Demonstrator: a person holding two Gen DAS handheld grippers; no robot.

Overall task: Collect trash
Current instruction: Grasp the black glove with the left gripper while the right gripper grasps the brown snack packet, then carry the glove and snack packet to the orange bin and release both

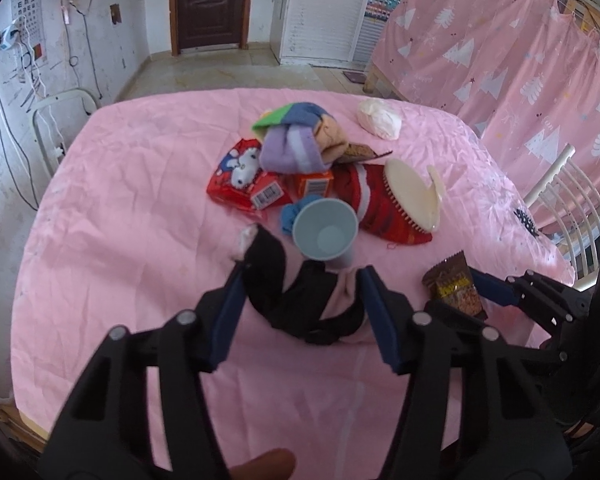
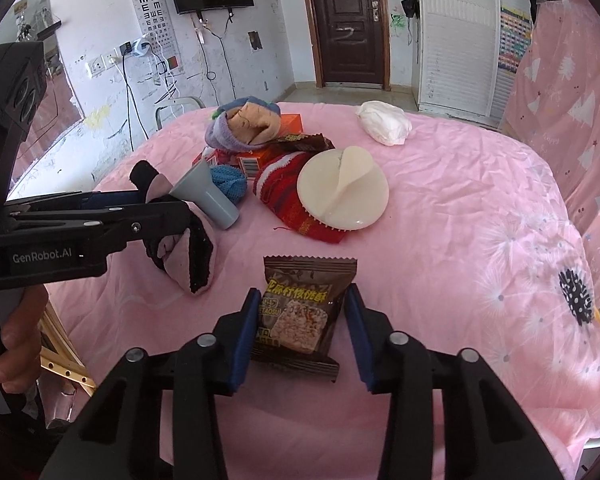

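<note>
The right gripper (image 2: 300, 312) straddled the brown foil snack packet (image 2: 302, 312) lying on the pink bedsheet (image 2: 440, 280), jaws narrowed alongside it for pickup; whether its pads pressed remained unclear. The left gripper (image 1: 302, 280) bracketed the black-and-pink sock (image 1: 300, 304), not visibly pinching

- Bedspread (image 2: 440, 216): pink cloth, faint sheen, finely creased.
- Snack wrapper (image 2: 300, 316): brown printed film, glossy, crimped ends.
- Cup (image 1: 326, 232): grey-blue plastic, smooth, matt.
- Sock (image 1: 300, 300): black knit, matt, pale pink lining.
- Red knit piece (image 2: 284, 196): coarse striped wool.
- Round brush (image 2: 342, 188): cream plastic, smooth, slight shine.
- Gripper arms (image 2: 300, 320): black matt plastic, blue pads, metal pins.
</note>
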